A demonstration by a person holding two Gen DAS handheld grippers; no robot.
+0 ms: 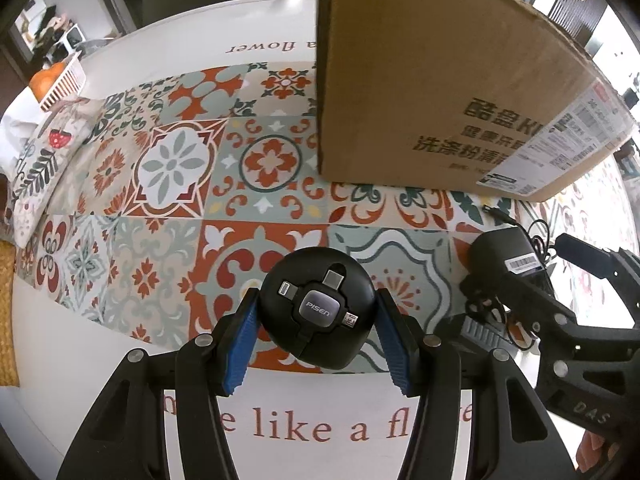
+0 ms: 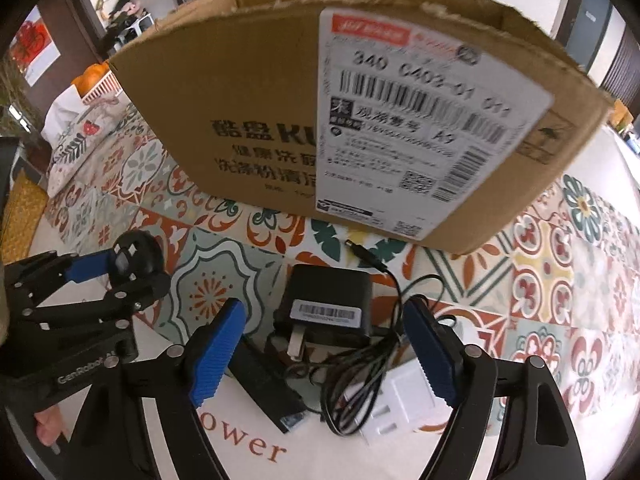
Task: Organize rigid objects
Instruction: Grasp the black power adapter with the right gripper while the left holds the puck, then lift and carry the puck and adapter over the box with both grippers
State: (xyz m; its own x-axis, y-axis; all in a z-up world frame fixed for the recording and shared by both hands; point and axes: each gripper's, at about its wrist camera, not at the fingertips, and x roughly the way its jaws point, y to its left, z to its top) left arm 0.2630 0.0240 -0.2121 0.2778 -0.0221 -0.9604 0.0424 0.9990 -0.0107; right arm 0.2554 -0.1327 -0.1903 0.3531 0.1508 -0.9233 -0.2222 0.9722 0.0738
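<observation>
My left gripper point(image 1: 317, 316) is shut on a round black Pisen cable adapter point(image 1: 318, 308), its blue pads pressed on both sides; it also shows in the right wrist view point(image 2: 136, 258). A cardboard box point(image 1: 440, 80) stands behind and to the right, with a shipping label point(image 2: 420, 120). My right gripper point(image 2: 328, 344) is open over a black power adapter point(image 2: 328, 304) with its tangled cord point(image 2: 360, 376), a black flat stick point(image 2: 264, 384) and a white plug point(image 2: 400, 404). The right gripper shows at the left wrist view's right edge point(image 1: 560, 320).
The table wears a patterned tile cloth point(image 1: 180, 168) with lettering. A white basket with an orange fruit point(image 1: 60, 80) and a floral pouch point(image 1: 44, 160) sit at the far left.
</observation>
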